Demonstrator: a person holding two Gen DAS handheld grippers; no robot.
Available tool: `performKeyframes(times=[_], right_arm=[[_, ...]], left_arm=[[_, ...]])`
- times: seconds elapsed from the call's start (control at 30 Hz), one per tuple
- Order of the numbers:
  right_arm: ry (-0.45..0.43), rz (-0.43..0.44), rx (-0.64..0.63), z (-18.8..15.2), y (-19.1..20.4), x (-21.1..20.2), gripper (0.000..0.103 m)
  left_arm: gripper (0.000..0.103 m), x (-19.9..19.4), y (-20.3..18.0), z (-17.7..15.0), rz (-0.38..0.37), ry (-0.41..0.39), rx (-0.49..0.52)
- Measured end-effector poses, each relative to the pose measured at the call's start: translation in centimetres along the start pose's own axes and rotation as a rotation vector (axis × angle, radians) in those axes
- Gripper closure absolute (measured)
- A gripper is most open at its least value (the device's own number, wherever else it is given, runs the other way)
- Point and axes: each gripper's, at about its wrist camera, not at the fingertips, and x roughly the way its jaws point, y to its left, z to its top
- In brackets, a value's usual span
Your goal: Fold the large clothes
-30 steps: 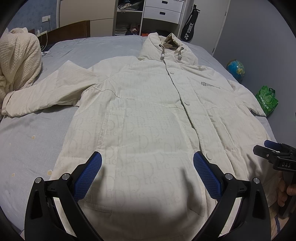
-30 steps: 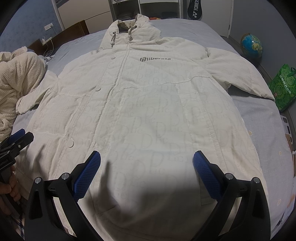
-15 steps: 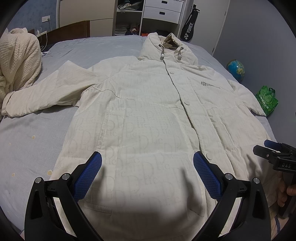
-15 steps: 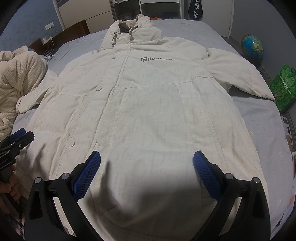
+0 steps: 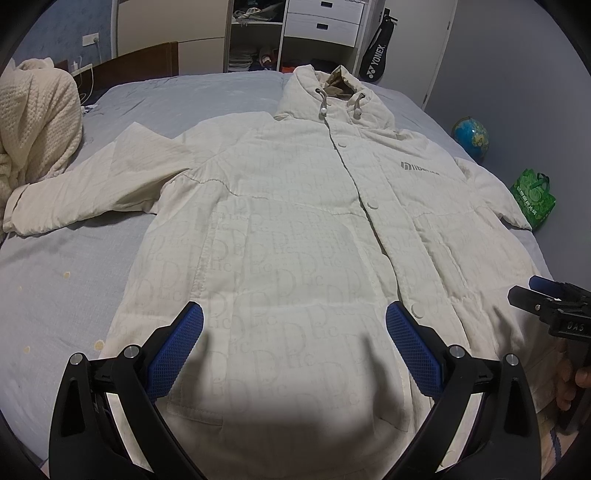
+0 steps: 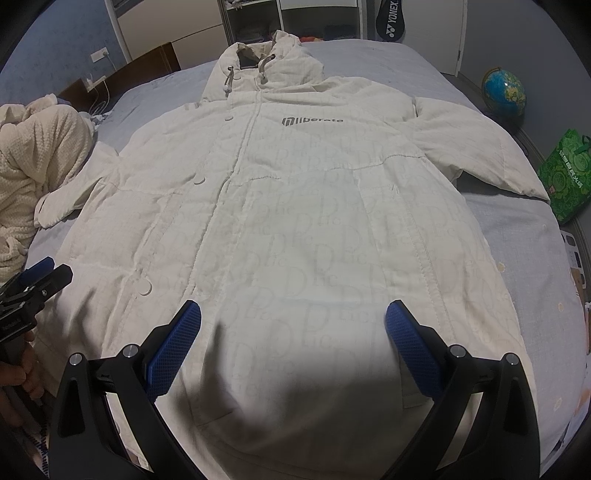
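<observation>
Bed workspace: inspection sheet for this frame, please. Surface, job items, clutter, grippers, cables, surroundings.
Surface: pale blue bedsheet with a few small yellowish spots.
Job's things: cream hooded padded coat lying flat, front up, snapped closed, both sleeves spread out, not yet folded.
Clutter: cream knitted blanket heaped at the left edge of the bed, against the coat's sleeve end.
Grippers: left gripper open, hovering over the hem; right gripper open, likewise; neither holds fabric.
Cables: white charger cable from the wall socket near the headboard.
Surroundings: blue globe, green patterned shopping bag, black Yonex racket bag, white drawer unit.
</observation>
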Motion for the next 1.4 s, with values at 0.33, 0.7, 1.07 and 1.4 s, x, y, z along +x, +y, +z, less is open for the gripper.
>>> performKeyframes(times=[0.33,0.7,1.07,1.4], right_arm=[[-0.036,0.059,0.021,1.0,-1.4,-1.6,0.007],[-0.092,0.035,0.168,5.1,-11.8,-4.3,0.007],[-0.116,0.076,0.531,6.3,-26.8,-2.7,0.014],[-0.172,0.235,0.903,6.8,-37.0,0.9,0.027]], left_arm=[[0.007,0.1,-0.6,0.1,0.007,-0.008,0.029],[0.007,1.0,-0.9,0.5,0.002,-0.005,0.038],[0.007,1.0,-1.7,2.0,-0.055,-0.051,0.042],[0.007,2.6,-3.7,5.0,-0.05,-0.022,0.106]])
